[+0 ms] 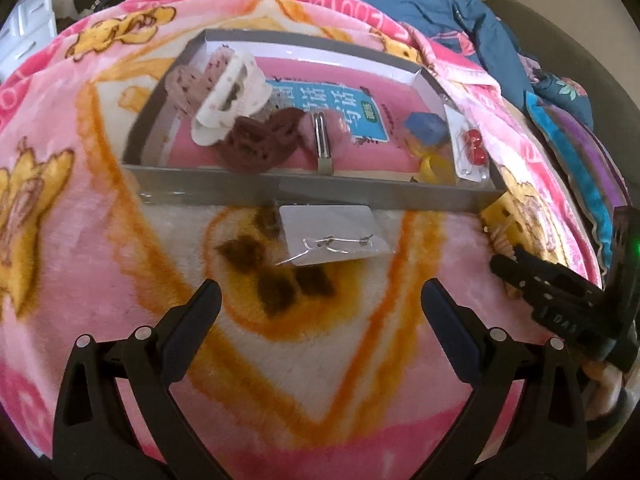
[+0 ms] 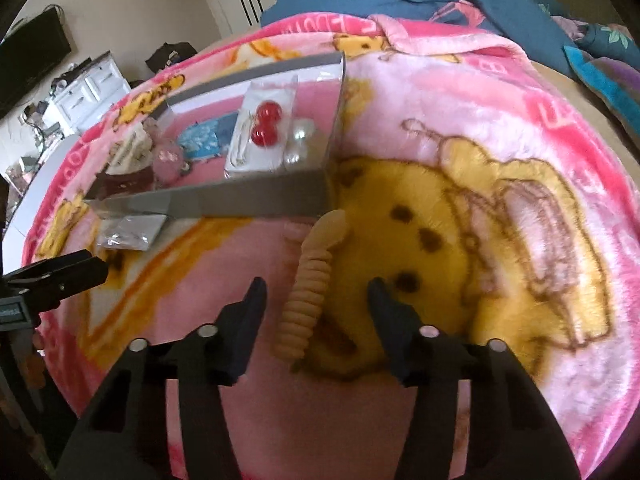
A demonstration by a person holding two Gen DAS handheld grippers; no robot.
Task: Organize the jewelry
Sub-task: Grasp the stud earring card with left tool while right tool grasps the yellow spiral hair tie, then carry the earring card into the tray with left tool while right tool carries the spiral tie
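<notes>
On the pink blanket point(image 2: 460, 92), only the right view shows the ridged beige clip point(image 2: 308, 300) between the right hand-held gripper's point(image 2: 316, 292) parted, untouching fingers, while the left hand-held gripper point(image 1: 320, 300) gapes before an earring card point(image 1: 336, 236).

Both grippers angled down – left gripper point(image 1: 320, 300) has its jaws spread wide, nothing between them. Right gripper point(image 2: 316, 294) sits narrower, pads not touching anything

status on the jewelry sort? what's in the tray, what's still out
Mostly done: the gray tray already holds hair claws, a red bead earring card and pearls. In hand: nothing gripped yet; the right gripper straddles the beige ribbed hair clip, pads apart from it. Left: that clip and the earring card lying on the blanket before the open left gripper.
</notes>
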